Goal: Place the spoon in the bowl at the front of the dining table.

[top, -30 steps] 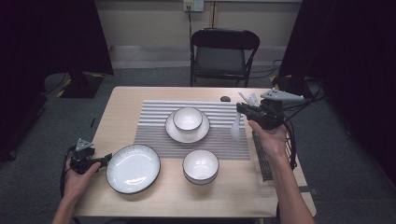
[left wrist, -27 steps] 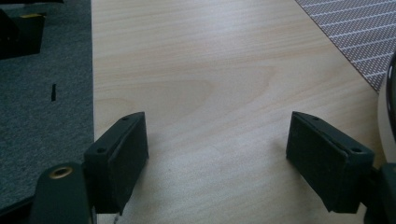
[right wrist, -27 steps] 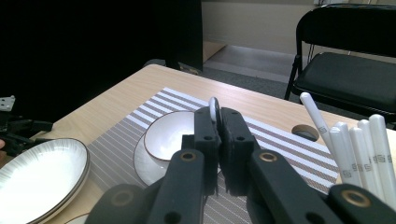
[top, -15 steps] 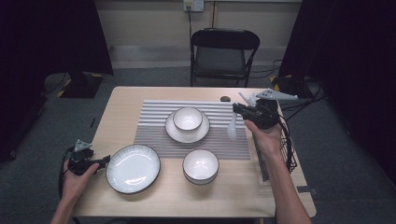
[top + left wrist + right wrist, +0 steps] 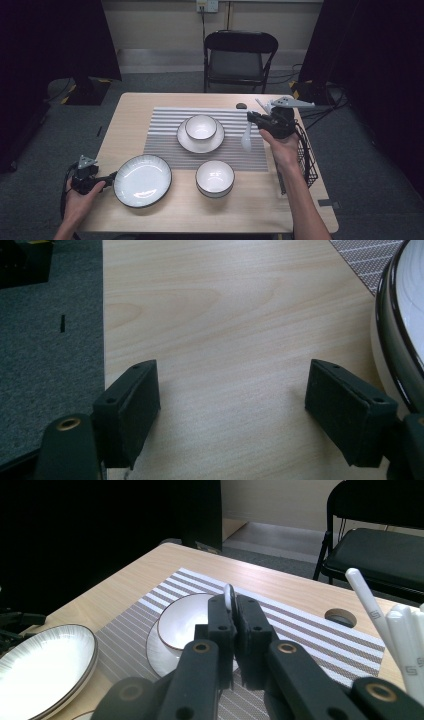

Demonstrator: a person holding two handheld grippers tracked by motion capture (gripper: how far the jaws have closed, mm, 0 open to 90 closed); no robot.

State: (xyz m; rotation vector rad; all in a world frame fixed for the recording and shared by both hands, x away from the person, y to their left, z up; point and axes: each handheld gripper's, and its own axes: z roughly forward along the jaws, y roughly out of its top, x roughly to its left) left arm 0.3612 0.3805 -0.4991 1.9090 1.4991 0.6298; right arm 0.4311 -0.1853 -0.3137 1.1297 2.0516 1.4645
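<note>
My table (image 5: 150,220) fills the middle of the high view, pale wood, with a black folding chair (image 5: 235,55) behind it at the top. A grey striped mat (image 5: 165,140) covers the table's centre. On the mat sits a saucer (image 5: 187,142) carrying a small bowl (image 5: 201,126); below it, at the mat's near edge, stands a second bowl (image 5: 215,178). A wide dark-rimmed plate (image 5: 142,180) lies lower left, off the mat. A black wire basket (image 5: 307,160) hangs at the table's right edge.

My left gripper (image 5: 107,178) rests low at the plate's left rim, jaws spread wide over bare wood, with the plate's edge just beside one jaw in the left gripper view.

My right gripper (image 5: 252,120) is held over the mat's right end, right of centre in the frame, jaws closed on a white spoon (image 5: 246,140). The spoon hangs with its long axis roughly vertical in the high view, bowl end down toward the mat, handle pinched above.

At the right edge of the right gripper view stand white sticks (image 5: 370,610) printed with a small "S" mark.
</note>
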